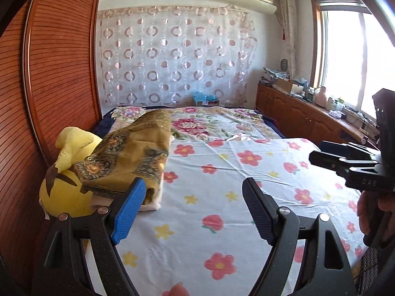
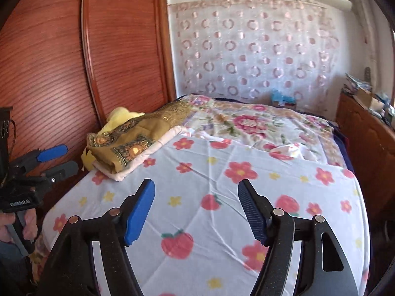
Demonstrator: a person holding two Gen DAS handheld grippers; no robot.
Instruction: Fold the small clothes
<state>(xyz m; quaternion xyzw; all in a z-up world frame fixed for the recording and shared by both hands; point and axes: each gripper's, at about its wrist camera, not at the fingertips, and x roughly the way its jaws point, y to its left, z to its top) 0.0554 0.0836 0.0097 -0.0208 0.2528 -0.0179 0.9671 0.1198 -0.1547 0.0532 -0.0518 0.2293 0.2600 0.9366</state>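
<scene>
A folded golden-brown patterned cloth with a white lining lies at the left edge of the bed, over a yellow plush toy; it also shows in the right wrist view. My left gripper is open and empty above the flowered sheet, its left pad close to the cloth's near end. My right gripper is open and empty above the sheet. The right gripper shows at the right of the left wrist view; the left gripper shows at the left of the right wrist view.
A wooden slatted wardrobe stands along the bed's left side. A curtained wall is behind the bed, with a blue item at its foot. A cluttered wooden cabinet runs under the window on the right.
</scene>
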